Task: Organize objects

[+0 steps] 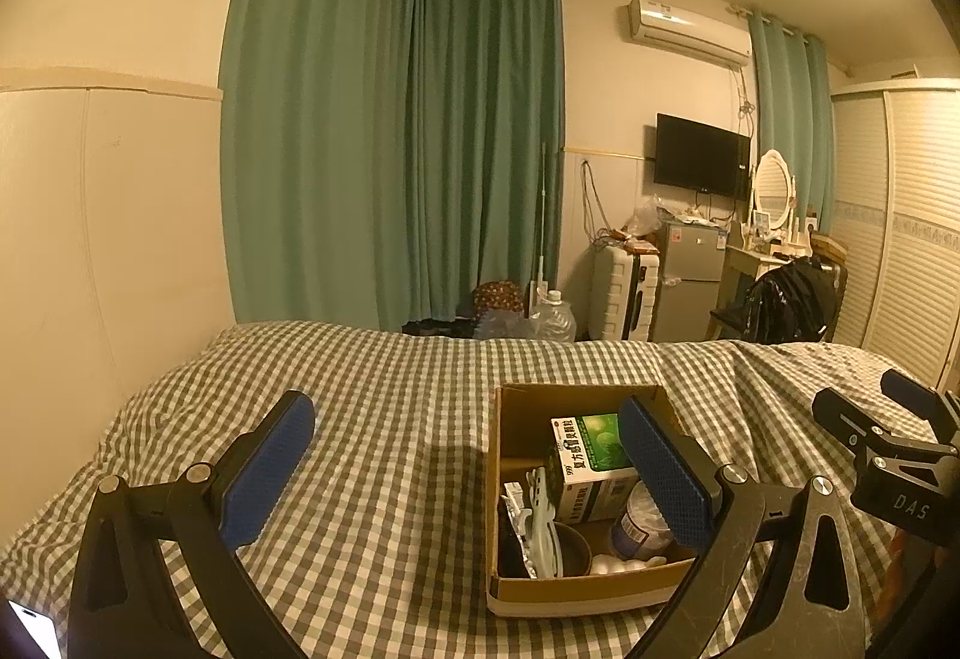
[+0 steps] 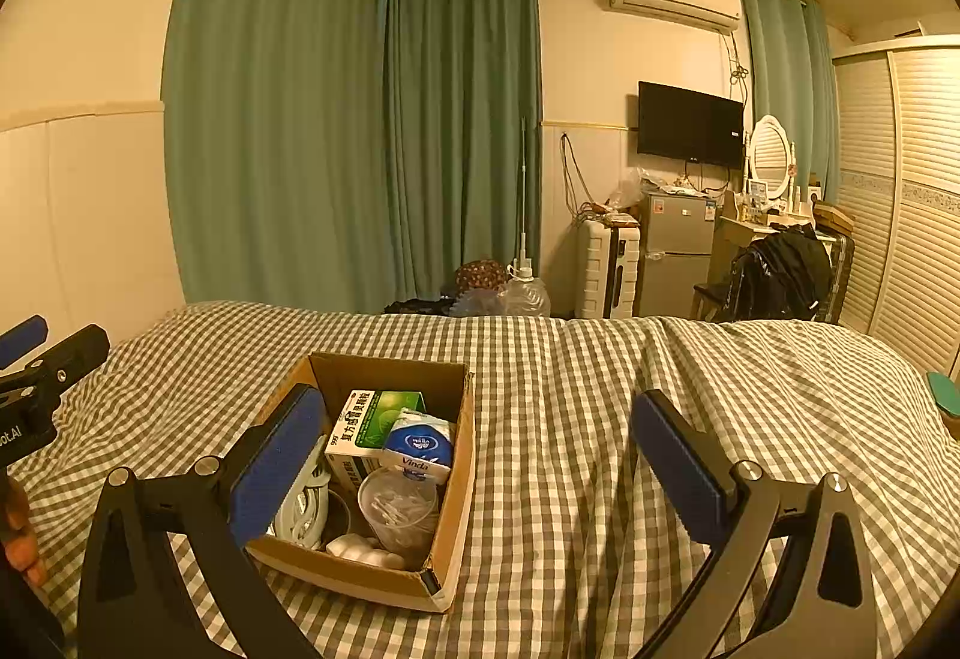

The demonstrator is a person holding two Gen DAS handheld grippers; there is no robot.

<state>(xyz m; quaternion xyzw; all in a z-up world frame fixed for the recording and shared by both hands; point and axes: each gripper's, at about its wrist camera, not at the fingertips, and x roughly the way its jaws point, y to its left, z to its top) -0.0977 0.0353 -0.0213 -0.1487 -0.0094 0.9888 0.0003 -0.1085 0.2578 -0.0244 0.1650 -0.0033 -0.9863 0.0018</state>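
An open cardboard box (image 1: 507, 587) (image 2: 457, 497) rests on the checked bedcover. Inside it stand a green-and-white medicine carton (image 1: 591, 452) (image 2: 369, 422), a blue-and-white tissue pack (image 2: 420, 446), a clear cup of cotton swabs (image 2: 399, 512), a white coiled cable (image 2: 306, 506) and some white balls (image 2: 363, 551). My left gripper (image 1: 468, 470) is open and holds nothing; its right finger (image 1: 666, 473) overlaps the box in view. My right gripper (image 2: 477, 470) is open and holds nothing too, its left finger (image 2: 279, 464) in front of the box's left side.
The checked bedcover (image 1: 384, 419) spreads wide, with folds at the right (image 2: 648, 389). A teal object (image 2: 943, 392) lies at the bed's right edge. Beyond the bed are green curtains (image 1: 390, 149), a suitcase (image 1: 621, 293), a small fridge (image 1: 690, 281) and a wardrobe (image 2: 900, 191).
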